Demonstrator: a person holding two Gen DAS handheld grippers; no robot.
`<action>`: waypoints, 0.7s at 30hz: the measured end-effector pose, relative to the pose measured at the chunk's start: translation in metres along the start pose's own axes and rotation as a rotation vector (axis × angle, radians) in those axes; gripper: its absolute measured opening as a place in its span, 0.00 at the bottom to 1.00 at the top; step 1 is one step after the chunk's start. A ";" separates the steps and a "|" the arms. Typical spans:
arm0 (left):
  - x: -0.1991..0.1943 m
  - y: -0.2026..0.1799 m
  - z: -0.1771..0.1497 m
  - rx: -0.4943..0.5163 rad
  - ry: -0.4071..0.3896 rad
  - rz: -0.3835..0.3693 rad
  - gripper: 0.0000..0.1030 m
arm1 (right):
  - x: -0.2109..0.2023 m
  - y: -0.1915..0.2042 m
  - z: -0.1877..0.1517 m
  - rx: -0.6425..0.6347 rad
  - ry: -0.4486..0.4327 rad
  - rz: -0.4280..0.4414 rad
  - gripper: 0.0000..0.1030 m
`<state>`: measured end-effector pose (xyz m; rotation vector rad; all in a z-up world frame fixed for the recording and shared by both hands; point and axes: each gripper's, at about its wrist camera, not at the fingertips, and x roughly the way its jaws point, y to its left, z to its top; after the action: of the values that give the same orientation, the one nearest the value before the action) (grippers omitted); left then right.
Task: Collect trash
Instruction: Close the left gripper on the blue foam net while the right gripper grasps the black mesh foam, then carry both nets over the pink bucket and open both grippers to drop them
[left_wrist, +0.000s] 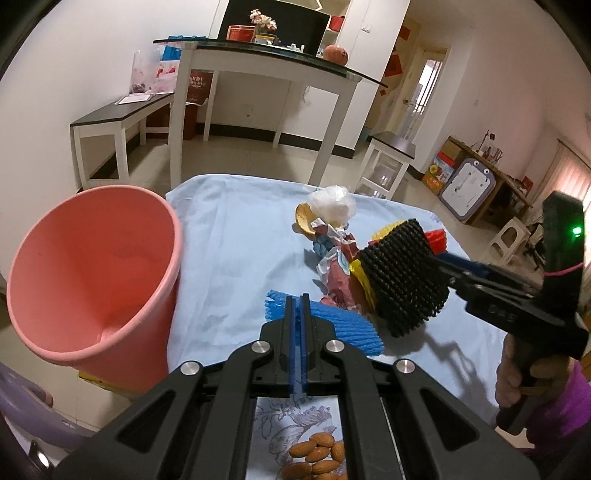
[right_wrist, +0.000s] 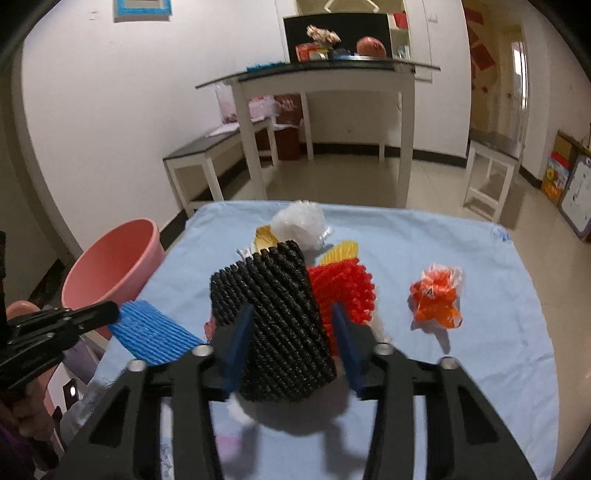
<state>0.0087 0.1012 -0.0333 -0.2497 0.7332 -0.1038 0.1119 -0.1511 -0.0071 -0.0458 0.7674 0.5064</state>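
Blue-clothed table (right_wrist: 461, 295): right gripper (right_wrist: 291, 328) clasps the black foam net (right_wrist: 273, 317), apparently off the cloth, long axis running forward. Left gripper (left_wrist: 300, 314), pressed together, pinches the blue foam net (left_wrist: 343, 328), lying flat ahead.

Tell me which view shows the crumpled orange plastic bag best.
The right wrist view. There the orange plastic bag lies in full sight on the blue cloth, apart from the pile, right of the black foam net. The left wrist view does not show it at all.
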 end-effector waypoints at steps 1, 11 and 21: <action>0.000 0.001 0.001 0.000 -0.002 -0.003 0.02 | 0.004 -0.001 0.000 0.008 0.019 0.015 0.17; -0.019 0.017 0.019 -0.025 -0.077 -0.016 0.02 | -0.018 0.010 0.020 0.052 -0.020 0.095 0.08; -0.070 0.067 0.037 -0.100 -0.193 0.154 0.02 | -0.004 0.082 0.067 -0.039 -0.049 0.232 0.08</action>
<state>-0.0177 0.1859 0.0214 -0.2932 0.5640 0.1022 0.1157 -0.0663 0.0559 0.0195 0.7187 0.7410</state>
